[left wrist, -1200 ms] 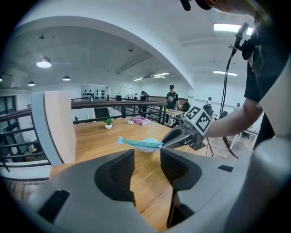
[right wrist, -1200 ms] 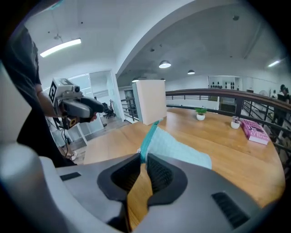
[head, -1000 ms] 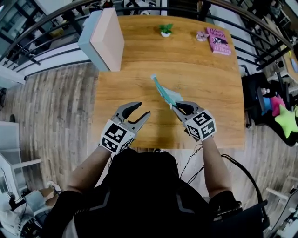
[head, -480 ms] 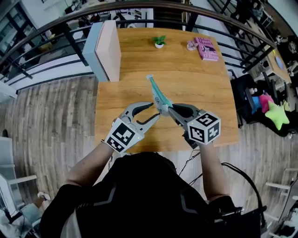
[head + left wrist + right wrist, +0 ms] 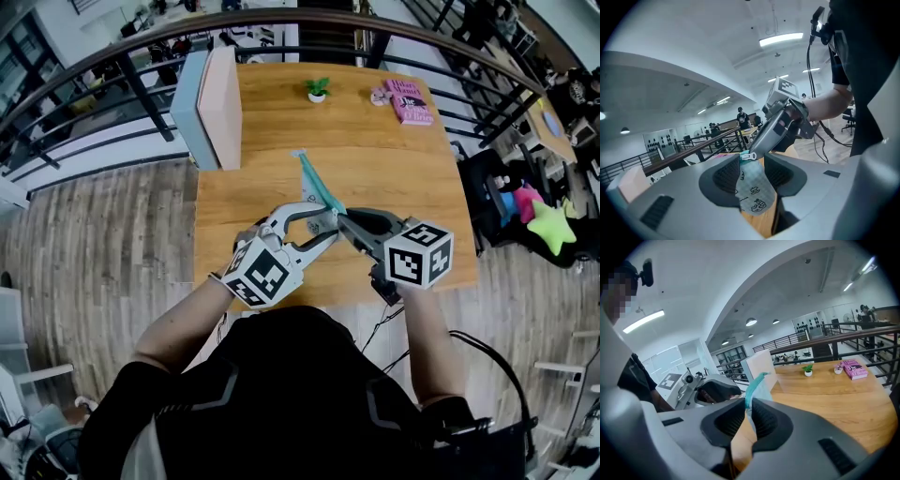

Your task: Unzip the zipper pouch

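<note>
Pouch (image 5: 317, 190) shown raised clear of the table (image 5: 422, 187); a second earlier it was held lower, close to the wood. It is pinched at its near end by the right gripper (image 5: 345, 225), whose jaws are pressed together on the teal zipper edge, and the rest is seen slanting away toward the far side. The left gripper (image 5: 328, 228), previously kept apart at the left, has been brought in until its tips lie just beside those of the right. Its jaws have just been narrowed a little, yet are spread wide. The patterned fabric and the white pull (image 5: 747, 157) are hung between the pads. Contact with one pad may be present, since the wide-angle view does not settle it, but no clamping is evident. The change is judged to mark the end of the lift and the start of the grasp. With one end anchored, the pull can be caught and drawn along the teeth. No unzipping is judged to have been done yet.
</note>
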`<state>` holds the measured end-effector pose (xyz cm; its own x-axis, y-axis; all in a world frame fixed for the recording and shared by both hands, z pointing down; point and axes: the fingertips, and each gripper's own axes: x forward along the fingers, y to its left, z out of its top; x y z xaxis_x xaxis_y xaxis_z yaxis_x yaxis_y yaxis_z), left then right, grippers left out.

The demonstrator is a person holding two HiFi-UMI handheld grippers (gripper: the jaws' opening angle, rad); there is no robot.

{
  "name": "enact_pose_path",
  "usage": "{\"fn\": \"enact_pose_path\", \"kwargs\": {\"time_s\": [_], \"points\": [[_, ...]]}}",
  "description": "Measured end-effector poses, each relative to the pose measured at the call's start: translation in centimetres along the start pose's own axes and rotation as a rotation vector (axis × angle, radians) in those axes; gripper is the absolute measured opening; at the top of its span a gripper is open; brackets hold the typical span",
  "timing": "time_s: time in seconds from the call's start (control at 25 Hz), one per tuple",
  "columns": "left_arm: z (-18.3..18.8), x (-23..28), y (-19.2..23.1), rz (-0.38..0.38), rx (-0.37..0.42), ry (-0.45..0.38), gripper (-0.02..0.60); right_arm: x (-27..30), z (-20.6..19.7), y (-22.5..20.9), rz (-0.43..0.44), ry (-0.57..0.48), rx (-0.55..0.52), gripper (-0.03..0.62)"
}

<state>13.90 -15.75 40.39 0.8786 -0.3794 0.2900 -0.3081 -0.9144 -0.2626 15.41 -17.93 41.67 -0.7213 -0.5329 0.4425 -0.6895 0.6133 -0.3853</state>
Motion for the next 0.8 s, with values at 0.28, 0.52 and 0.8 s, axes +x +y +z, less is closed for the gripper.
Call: {"fn": "enact_pose_path", "kwargs": {"time_s": [0.28,0.52,0.8], "points": [[0.4,-1.0,0.4,0.014,0.102,0.004,0.150,0.1,0.0,1.3,0.012,0.029,-0.004,0.052],[0.4,-2.1,0.9,-0.004,-0.032,-0.035,0.093,0.3,0.0,1.8,0.016,0.038,-0.021,0.052],[0.1,-2.1,1.1,-0.018,-0.081,-0.043,0.063,0.9,0.1,2.4,0.043,0.052,-0.045,0.052]]}}
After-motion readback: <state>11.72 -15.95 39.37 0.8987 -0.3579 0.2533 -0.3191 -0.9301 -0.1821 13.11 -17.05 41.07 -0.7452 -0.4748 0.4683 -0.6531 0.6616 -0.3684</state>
